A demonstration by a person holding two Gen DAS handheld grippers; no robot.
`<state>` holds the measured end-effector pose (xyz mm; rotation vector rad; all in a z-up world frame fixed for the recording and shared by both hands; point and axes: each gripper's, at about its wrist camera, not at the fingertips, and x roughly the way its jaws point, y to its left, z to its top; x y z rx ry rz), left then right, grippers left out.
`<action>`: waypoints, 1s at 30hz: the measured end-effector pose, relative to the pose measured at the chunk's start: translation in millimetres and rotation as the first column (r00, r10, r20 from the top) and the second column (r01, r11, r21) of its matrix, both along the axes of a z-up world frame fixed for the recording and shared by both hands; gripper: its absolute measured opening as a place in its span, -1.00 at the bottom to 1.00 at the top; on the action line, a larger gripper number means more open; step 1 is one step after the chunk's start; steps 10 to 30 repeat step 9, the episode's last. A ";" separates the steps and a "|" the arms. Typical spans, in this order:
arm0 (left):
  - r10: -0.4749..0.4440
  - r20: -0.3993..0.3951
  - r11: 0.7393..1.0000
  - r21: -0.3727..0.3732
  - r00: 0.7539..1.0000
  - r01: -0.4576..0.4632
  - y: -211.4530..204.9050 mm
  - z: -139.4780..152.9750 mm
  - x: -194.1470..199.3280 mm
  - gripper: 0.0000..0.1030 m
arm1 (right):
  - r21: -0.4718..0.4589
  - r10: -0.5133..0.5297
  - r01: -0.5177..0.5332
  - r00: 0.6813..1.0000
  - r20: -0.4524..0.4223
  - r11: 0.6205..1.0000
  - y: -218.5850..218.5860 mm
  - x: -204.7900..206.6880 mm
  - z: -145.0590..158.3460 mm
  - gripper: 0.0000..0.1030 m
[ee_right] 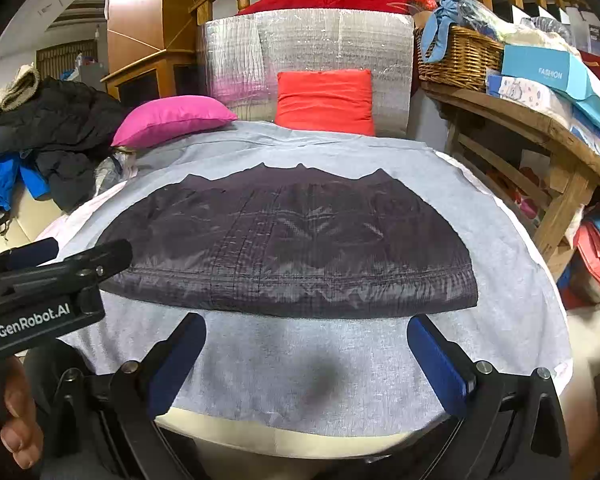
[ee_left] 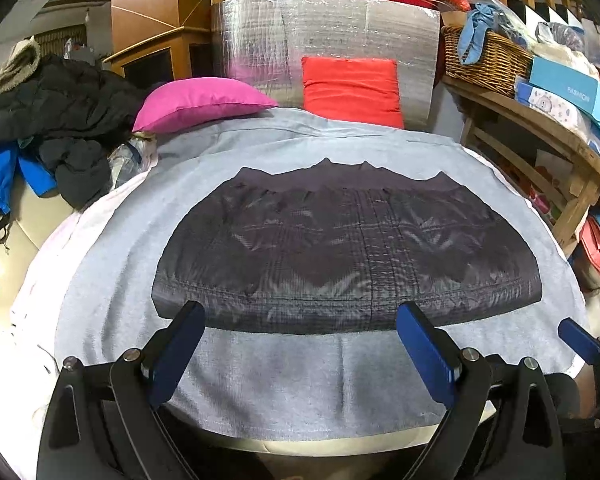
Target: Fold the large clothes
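Jacket (ee_left: 340, 248) lies flat mid-sheet (ee_left: 100, 280): light, soft, slick. My left claw (ee_left: 300, 344) and right claw (ee_right: 306, 356) both spread, empty; I'd pinch its near-hem corners.

Left tool (ee_left: 300, 344) and right tool (ee_right: 306, 354) hover side by side, jaws spread wide, empty

Folded garment (ee_left: 340, 248) lies ctr on sheet (ee_left: 300, 392); two pillows (ee_left: 350, 90) behind at 12, clothes pile (ee_left: 60, 120) at 10, basket (ee_left: 484, 56) at 2.
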<state>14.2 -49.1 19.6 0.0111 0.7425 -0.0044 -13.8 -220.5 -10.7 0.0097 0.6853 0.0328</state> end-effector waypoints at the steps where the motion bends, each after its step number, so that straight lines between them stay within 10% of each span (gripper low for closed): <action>1: -0.003 -0.001 1.000 -0.001 1.000 0.003 0.0 -0.3 0.8 0.87 | 0.000 0.000 0.000 1.000 -0.003 1.000 0.0 1.0 -1.1 0.98; 30: -0.028 -0.002 1.000 -0.014 1.000 0.028 -4.5 -4.0 3.1 0.87 | -0.010 -0.002 0.002 1.000 -0.012 1.000 0.7 5.7 -5.3 0.98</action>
